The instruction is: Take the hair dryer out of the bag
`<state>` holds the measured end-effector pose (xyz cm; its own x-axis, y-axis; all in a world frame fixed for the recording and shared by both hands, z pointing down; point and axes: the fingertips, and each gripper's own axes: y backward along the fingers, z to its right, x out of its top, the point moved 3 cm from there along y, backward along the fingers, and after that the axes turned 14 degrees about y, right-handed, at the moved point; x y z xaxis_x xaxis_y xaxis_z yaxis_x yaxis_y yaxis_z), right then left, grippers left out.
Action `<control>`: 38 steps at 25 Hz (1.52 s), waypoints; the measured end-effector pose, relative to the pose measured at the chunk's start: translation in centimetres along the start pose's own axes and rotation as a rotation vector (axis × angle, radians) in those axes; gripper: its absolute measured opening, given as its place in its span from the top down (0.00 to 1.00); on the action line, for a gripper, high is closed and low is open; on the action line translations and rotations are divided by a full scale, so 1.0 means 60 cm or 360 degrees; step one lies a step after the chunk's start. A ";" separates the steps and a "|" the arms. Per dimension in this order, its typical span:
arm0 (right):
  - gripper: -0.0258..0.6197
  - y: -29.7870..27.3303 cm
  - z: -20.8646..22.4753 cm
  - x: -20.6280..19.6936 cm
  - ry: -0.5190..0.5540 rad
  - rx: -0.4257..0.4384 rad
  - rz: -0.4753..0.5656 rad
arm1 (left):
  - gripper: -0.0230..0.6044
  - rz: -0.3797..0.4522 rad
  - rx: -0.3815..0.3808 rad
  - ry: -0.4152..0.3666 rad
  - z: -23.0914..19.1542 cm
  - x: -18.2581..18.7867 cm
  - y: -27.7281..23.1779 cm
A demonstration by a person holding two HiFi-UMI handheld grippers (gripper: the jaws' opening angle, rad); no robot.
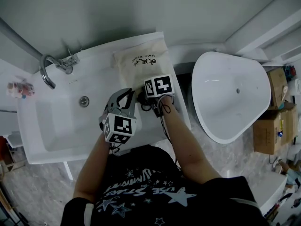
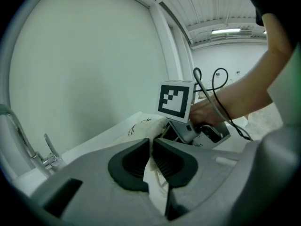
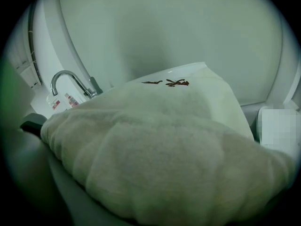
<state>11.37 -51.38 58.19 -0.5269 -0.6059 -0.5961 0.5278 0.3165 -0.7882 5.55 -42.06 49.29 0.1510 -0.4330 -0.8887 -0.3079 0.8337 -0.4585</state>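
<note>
A cream cloth bag (image 1: 140, 62) with dark lettering lies on the white counter (image 1: 181, 117) to the right of the basin. My left gripper (image 1: 128, 97) is shut on the bag's near edge; in the left gripper view a fold of that cloth (image 2: 154, 175) is pinched between the dark pads (image 2: 136, 161). My right gripper (image 1: 158, 86) points down into the bag's mouth next to it, marker cube (image 2: 175, 99) on top. The bag's cloth (image 3: 178, 154) fills the right gripper view and hides its jaws. No hair dryer shows in any view.
A white basin (image 1: 61, 126) with a chrome faucet (image 1: 47, 72) sits left of the bag. To the right of the counter stands a large white bowl-shaped fixture (image 1: 230, 95), with cardboard boxes (image 1: 275, 121) beyond it. Small toiletries (image 1: 19, 88) lie at far left.
</note>
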 end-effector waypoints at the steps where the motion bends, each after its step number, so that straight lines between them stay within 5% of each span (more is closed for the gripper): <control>1: 0.66 0.003 -0.001 -0.001 -0.0008 0.0002 0.0005 | 0.90 0.0001 0.0001 0.0009 -0.001 0.000 0.000; 14: 0.67 0.081 -0.063 -0.043 -0.0171 0.0255 0.0100 | 0.89 0.0030 -0.0027 0.0104 -0.011 0.000 0.007; 21: 0.67 0.145 -0.111 -0.077 -0.0094 0.0317 0.0099 | 0.89 0.0036 -0.0069 0.0144 -0.015 0.003 0.009; 38: 0.67 0.264 -0.207 -0.170 -0.0352 0.0200 0.0341 | 0.89 -0.0016 -0.0225 0.0011 -0.011 -0.029 0.034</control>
<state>16.81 -31.13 49.90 -0.2449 -0.6835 -0.6876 0.6962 0.3697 -0.6154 4.07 -39.85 49.88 0.1482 -0.4437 -0.8838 -0.4357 0.7730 -0.4611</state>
